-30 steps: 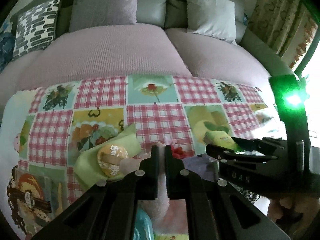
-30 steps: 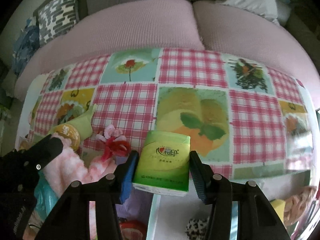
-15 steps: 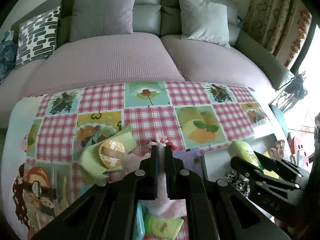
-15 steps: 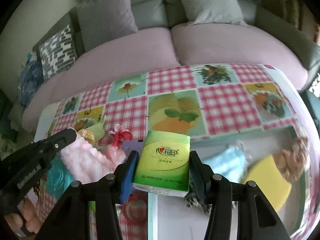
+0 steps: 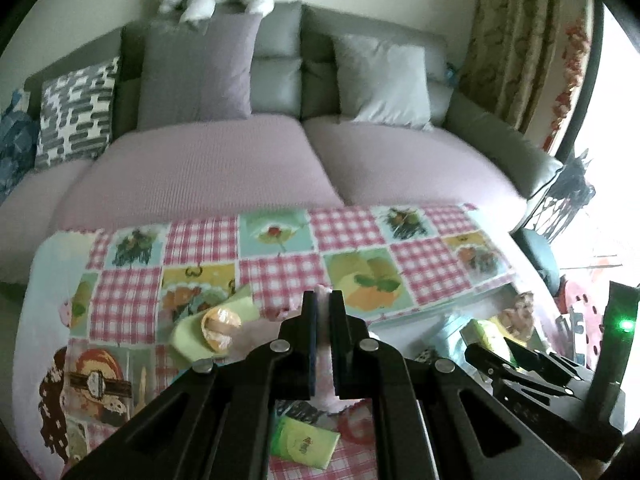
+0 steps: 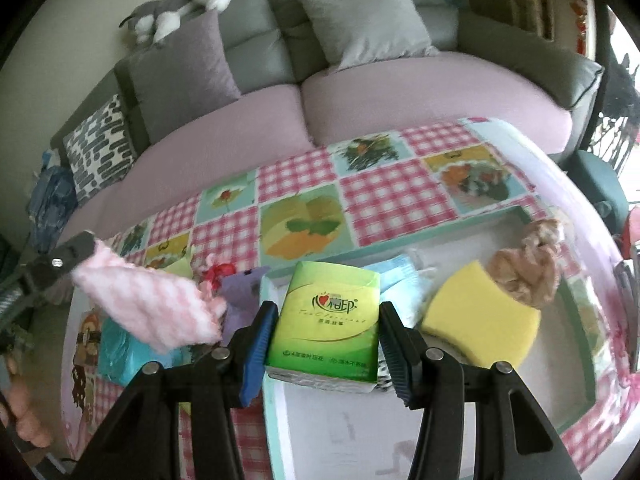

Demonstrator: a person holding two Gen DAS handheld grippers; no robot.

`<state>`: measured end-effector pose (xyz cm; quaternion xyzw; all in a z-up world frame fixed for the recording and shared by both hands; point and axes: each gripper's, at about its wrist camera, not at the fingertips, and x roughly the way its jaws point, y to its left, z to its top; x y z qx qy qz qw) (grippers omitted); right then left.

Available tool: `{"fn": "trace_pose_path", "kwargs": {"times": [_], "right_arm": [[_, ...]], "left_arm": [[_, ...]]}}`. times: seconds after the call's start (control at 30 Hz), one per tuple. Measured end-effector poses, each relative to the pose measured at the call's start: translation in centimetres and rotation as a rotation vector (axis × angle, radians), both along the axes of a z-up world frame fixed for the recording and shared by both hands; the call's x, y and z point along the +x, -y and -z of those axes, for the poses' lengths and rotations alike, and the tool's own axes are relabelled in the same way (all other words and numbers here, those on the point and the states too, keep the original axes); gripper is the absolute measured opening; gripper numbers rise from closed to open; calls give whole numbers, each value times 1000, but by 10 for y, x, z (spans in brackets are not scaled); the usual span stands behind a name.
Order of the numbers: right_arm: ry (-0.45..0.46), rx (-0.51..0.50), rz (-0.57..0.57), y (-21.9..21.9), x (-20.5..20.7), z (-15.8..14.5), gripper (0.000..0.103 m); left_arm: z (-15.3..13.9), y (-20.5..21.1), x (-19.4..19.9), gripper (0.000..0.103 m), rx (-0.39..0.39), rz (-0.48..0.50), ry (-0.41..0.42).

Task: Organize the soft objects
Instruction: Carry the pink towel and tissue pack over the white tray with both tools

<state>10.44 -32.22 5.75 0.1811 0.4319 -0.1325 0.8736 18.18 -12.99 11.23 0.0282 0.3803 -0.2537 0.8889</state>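
My right gripper (image 6: 328,314) is shut on a green tissue pack (image 6: 326,320) and holds it above the near left part of a white tray (image 6: 520,216). My left gripper (image 5: 322,300) is shut on a pink-and-white checked cloth (image 6: 148,304), which hangs in the air left of the tray. The tray holds a yellow sponge (image 6: 480,318), a blue face mask (image 6: 400,280) and a brown plush (image 6: 524,272). The right gripper also shows in the left wrist view (image 5: 520,364).
On the patchwork tablecloth (image 5: 280,272) lie a green cloth with an orange round thing (image 5: 220,322), a second green tissue pack (image 5: 304,442), a teal packet (image 6: 120,352), a purple cloth (image 6: 244,292) and a red flower clip (image 6: 216,274). A sofa (image 5: 280,168) stands behind the table.
Both grippers have risen and pulled back from the table. The right gripper carried the tissue pack rightward over the tray. The left gripper lifted the pink cloth clear of the table.
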Motion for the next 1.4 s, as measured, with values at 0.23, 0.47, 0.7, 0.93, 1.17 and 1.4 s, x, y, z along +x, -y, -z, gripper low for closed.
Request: {"fn": "trace_pose_path", "kwargs": {"times": [0.23, 0.47, 0.7, 0.93, 1.17, 1.4], "right_arm": [[49, -9, 65, 24, -20, -12, 54], [88, -16, 137, 49, -39, -23, 54], [106, -24, 195, 70, -59, -30, 54], [108, -58, 272, 92, -80, -35, 54], [5, -58, 324, 115, -84, -9, 54], [-69, -42, 349, 129, -89, 14, 54]], "left_arm": [[-35, 12, -26, 6, -65, 70, 86], [-63, 36, -60, 6, -120, 169, 163], [-78, 62, -90, 6, -145, 269, 214], [-52, 102, -87, 6, -77, 329, 149], [11, 139, -70, 6, 47, 338, -7], [70, 154, -57, 6, 178, 300, -131]]}}
